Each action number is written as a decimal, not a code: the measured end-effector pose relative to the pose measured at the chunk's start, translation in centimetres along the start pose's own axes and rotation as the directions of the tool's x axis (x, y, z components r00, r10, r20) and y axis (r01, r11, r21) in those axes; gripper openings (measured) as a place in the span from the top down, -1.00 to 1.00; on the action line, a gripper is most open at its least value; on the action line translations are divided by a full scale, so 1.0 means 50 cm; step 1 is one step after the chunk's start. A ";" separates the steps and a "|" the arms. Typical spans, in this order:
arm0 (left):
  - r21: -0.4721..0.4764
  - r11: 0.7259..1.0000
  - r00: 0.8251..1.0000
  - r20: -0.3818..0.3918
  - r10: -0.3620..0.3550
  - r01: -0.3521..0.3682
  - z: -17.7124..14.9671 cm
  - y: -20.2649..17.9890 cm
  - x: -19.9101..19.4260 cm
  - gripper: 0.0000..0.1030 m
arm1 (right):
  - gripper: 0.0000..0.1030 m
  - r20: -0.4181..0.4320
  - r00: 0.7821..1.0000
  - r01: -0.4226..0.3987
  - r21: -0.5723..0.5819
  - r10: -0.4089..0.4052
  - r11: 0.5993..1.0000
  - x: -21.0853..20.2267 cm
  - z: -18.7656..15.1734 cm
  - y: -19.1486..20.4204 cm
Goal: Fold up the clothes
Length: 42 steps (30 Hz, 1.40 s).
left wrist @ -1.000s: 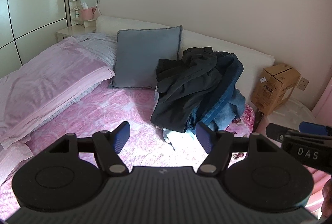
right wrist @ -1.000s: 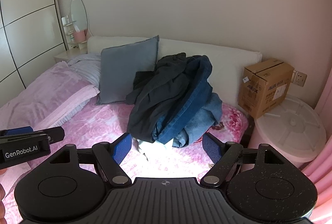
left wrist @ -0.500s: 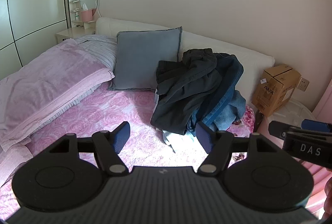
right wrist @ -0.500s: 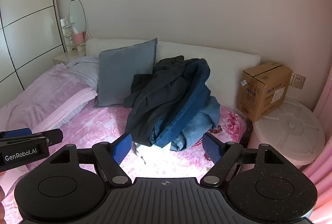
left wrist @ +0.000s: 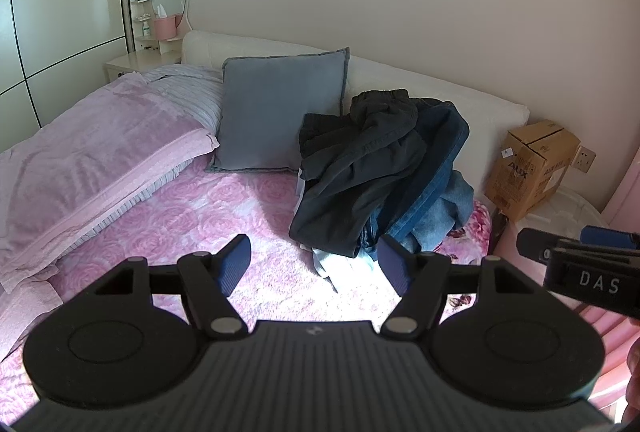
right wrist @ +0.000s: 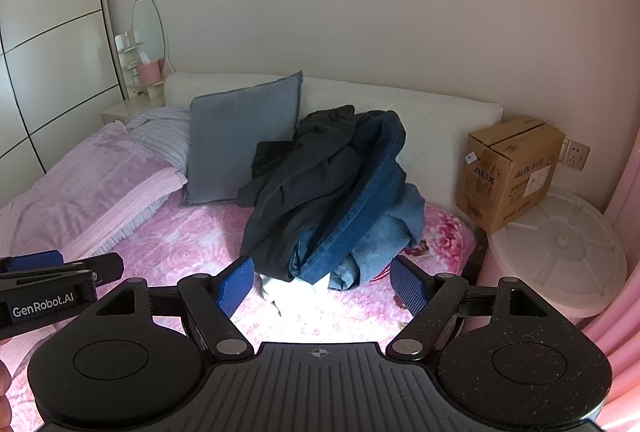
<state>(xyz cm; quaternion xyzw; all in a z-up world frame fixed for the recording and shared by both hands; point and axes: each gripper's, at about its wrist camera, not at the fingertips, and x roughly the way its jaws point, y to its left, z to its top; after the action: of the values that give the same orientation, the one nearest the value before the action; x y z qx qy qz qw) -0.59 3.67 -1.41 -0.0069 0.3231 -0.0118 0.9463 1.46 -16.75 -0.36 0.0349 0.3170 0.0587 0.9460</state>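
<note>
Both claws stand with jaws apart and empty: left claw (left wrist: 314,264), right claw (right wrist: 322,286), side by side above the near bed edge. Compared with the views a second earlier, the clothes pile sits slightly lower and nearer in each frame, so both claws have eased toward it; judged from this, the approach is under way and no garment has yet been gripped.

Bed (left wrist: 224,216): quilted pink cover with a rose pattern, soft and yielding. Headboard (right wrist: 440,120): white, padded, running from 10 to 2 o'clock. Folded blanket (left wrist: 92,160): pale pink, fleecy, at 9 o'clock. Cushion (left wrist: 280,116): grey-blue, square, piped edge, leaning on the headboard at 11 o'clock.

Clothes pile (right wrist: 324,192): unfolded heap at 12 o'clock, just beyond the claws, propped against the headboard. Dark charcoal trousers (left wrist: 360,168), elastic waistband uppermost, drape over blue denim jeans (right wrist: 372,200), stiffer and thick-seamed; a pale garment (left wrist: 332,264) pokes out beneath.

Cardboard box (right wrist: 512,172): at 2 o'clock, resting on a white round lid (right wrist: 560,252).
</note>
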 end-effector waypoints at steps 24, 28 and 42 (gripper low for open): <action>-0.010 1.000 1.000 -0.002 0.012 -0.012 0.019 -0.009 0.016 -0.29 | -0.51 0.007 1.000 -0.003 -0.021 0.004 1.000 0.011 0.010 0.012; -0.010 1.000 1.000 -0.003 0.014 -0.014 0.023 -0.014 0.017 -0.29 | -0.51 0.011 1.000 -0.001 -0.023 0.002 1.000 0.008 0.010 0.012; 0.005 1.000 1.000 0.001 0.021 -0.021 0.039 -0.034 0.025 -0.29 | -0.51 0.034 0.999 0.000 -0.018 0.001 1.000 0.003 0.029 -0.001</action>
<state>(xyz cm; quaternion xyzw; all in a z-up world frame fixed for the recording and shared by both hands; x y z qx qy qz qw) 1.56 1.93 -0.58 -0.0013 0.3225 -0.0025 0.9466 2.47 -16.81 0.68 0.0275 0.3002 0.0613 0.9515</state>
